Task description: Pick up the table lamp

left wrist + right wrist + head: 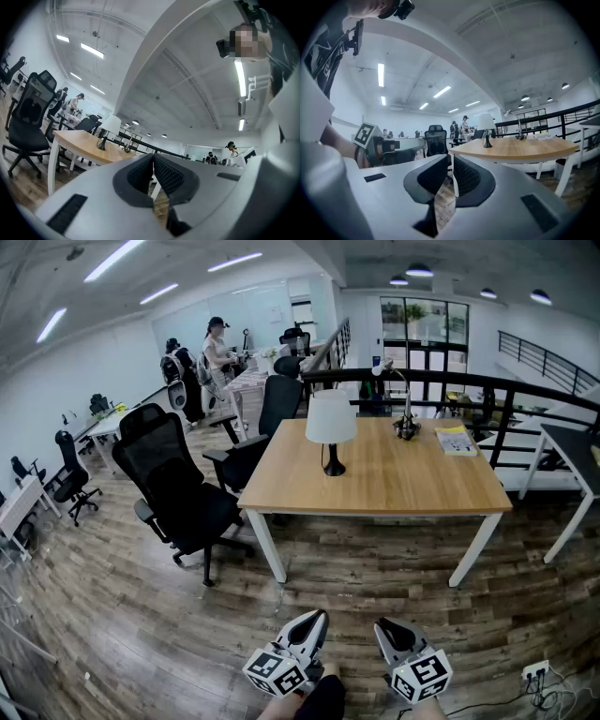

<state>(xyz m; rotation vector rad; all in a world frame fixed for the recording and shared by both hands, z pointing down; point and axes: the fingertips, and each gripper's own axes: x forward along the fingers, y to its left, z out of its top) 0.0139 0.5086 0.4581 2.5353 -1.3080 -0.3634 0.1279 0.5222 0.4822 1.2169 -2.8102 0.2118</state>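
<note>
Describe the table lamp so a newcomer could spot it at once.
Start at the light wooden table with white legs in mid-room. Left of its centre in the head view stands the table lamp: a white tapered shade on a thin black stem and round black foot. Its neighbour to the right, a thin bent-arm desk lamp, has no broad shade.

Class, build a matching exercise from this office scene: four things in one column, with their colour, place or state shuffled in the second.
1. table lamp
2. office chair
3. booklet
4. left gripper

A. yellow, near the wooden table's right end
B. jaws together, empty
C. black, on the floor left of the table
D. white shade, black base

Pairs: 1-D, 2-C, 3-A, 4-B
</note>
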